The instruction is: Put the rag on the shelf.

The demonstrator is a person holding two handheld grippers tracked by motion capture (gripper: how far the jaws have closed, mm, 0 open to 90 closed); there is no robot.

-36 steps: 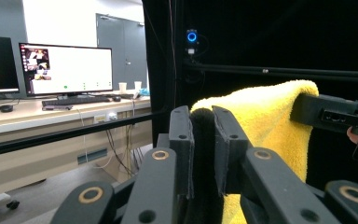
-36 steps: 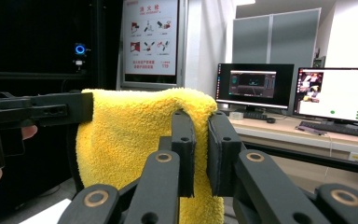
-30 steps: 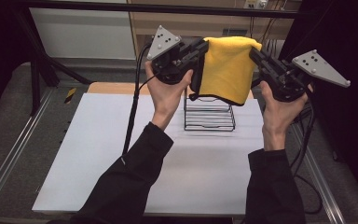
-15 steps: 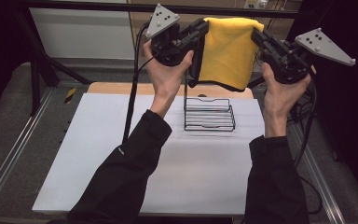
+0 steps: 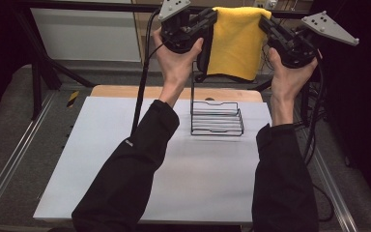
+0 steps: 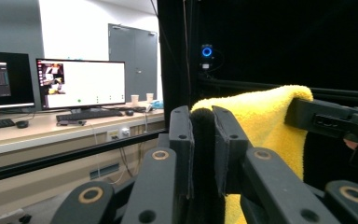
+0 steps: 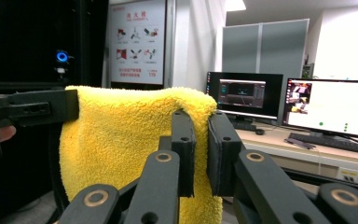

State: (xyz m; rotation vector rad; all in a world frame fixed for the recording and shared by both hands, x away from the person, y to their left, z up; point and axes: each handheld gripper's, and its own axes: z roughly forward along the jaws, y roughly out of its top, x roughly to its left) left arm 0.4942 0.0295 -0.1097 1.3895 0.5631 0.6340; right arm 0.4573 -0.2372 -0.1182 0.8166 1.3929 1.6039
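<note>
Table (image 5: 125, 159): 1 wire rack (image 5: 217, 118) | 1 yellow towel (image 5: 234, 41) | 2 grippers clamping it

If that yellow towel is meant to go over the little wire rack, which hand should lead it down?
Probably the left. Both tongs pinch the yellow towel at its top corners, but the left tongs hang almost straight above the wire rack, while the right tongs sit out past the rack's right edge.

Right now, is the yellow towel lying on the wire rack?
No, the yellow towel hangs in the air above the wire rack, pinched at its top corners by the left claw and right claw.
</note>
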